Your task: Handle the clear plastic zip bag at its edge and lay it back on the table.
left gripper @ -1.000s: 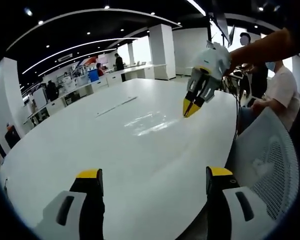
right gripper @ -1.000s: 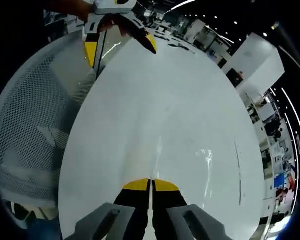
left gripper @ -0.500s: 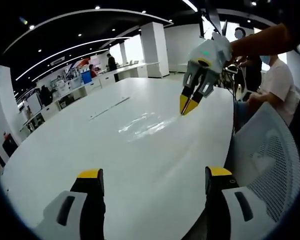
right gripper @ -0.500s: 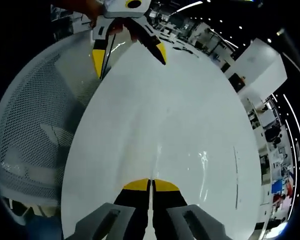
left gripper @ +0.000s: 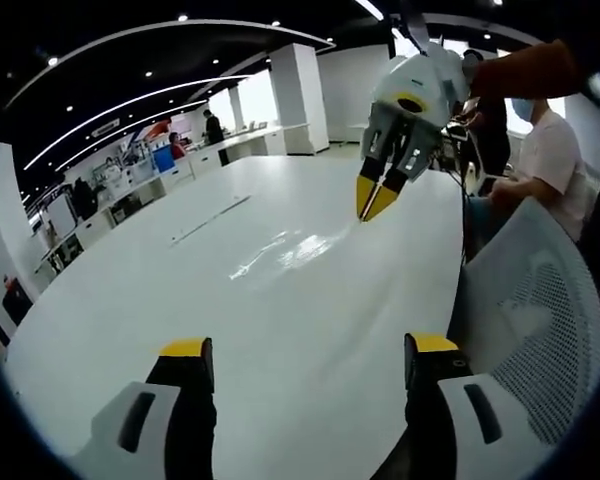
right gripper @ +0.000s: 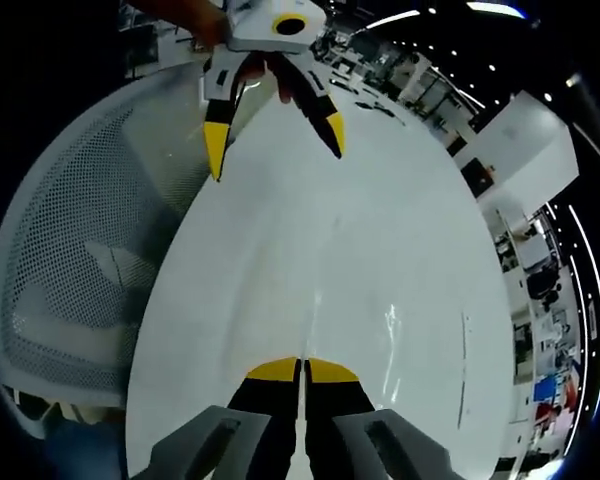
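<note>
In the right gripper view the right gripper (right gripper: 302,372) has its yellow-tipped fingers (right gripper: 273,371) clenched on the edge of the clear plastic zip bag (left gripper: 285,254), which lies flat and glossy on the white worktop (left gripper: 130,290). The left gripper (left gripper: 300,360) is released, its fingers spread wide just above the worktop's near edge. A white mesh chair (left gripper: 535,320) stands beside the worktop, and a seated person (left gripper: 550,160) is beyond it.

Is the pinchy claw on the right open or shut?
Shut. The right gripper has its yellow-tipped fingers pressed together above the white table.
</note>
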